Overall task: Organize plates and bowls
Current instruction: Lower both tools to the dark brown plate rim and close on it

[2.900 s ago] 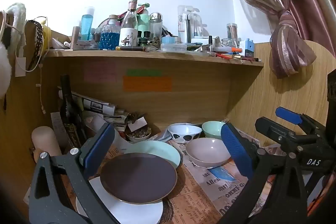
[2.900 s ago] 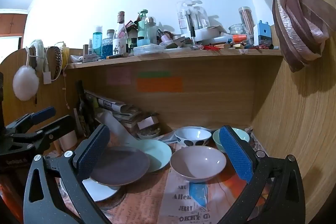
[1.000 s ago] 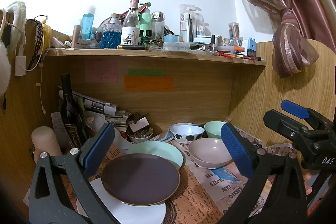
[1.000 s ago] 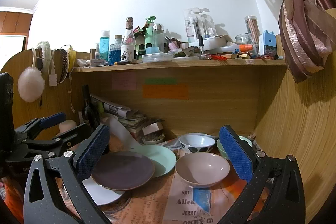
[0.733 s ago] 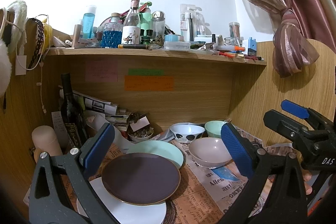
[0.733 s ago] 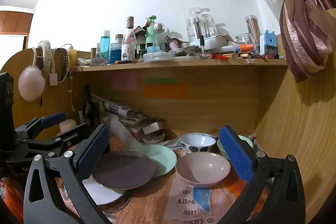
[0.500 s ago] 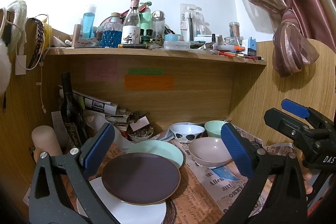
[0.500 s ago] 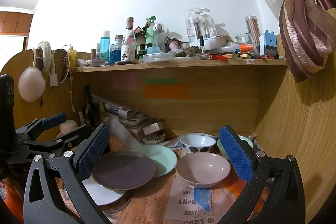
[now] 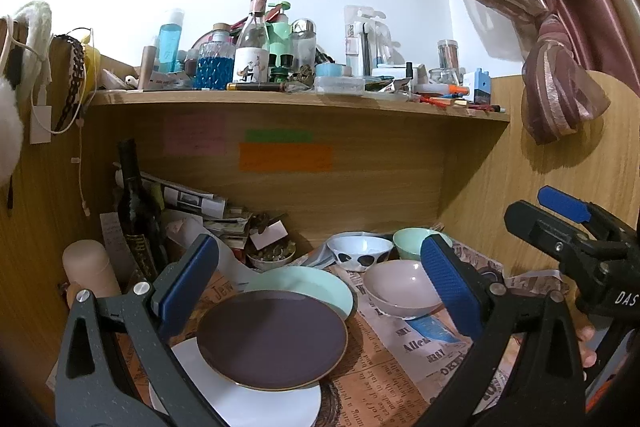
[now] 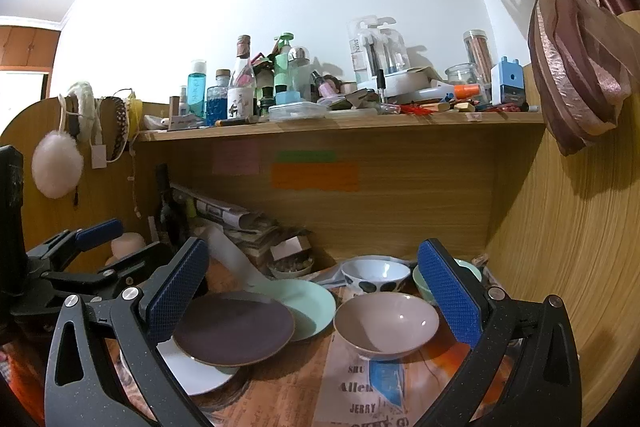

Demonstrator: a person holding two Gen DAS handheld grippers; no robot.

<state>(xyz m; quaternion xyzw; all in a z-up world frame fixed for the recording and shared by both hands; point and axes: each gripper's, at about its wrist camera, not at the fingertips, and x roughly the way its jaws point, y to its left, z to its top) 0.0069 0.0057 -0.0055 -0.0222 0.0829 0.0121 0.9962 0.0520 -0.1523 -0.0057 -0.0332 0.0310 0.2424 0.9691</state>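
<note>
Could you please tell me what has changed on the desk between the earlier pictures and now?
Only the tongs moved: both drew back and up a little from the dishes. In the left view, the right tongs sit higher than before. Nothing was gripped or released; both stay open and empty. The dark plate, green plate, white plate and pink bowl lie as before.

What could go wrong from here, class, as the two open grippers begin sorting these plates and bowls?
1. The dark plate lies overlapping the white plate and the mint plate; lifting one may drag or tip another.
2. The pink bowl sits close to the spotted bowl and the green bowl, so the right gripper could knock one.
3. The dark bottle stands near the left gripper and might be toppled.
</note>
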